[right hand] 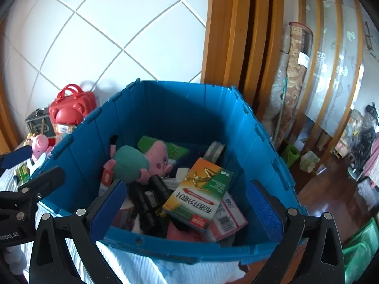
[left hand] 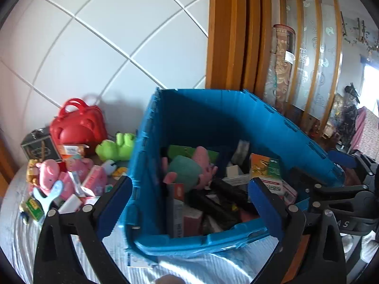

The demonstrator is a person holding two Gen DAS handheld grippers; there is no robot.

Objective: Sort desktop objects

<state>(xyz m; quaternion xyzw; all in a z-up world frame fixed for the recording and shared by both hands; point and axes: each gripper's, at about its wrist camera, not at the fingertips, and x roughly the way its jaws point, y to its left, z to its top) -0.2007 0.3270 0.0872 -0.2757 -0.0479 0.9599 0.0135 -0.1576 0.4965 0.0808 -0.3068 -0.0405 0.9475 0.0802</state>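
Note:
A blue crate stands on the white cloth and holds several sorted things. Among them are a pink pig plush in a green dress, an orange and green box and some black items. My left gripper hangs open over the crate's near left corner with nothing between its fingers. My right gripper is open over the crate's near side, also empty. Left of the crate lies a pile with a green frog plush, a pink pig toy and pink boxes.
A red toy bag and a dark box stand behind the pile, by the white tiled wall. A wooden door frame and a rolled carpet rise behind the crate. The floor drops off to the right.

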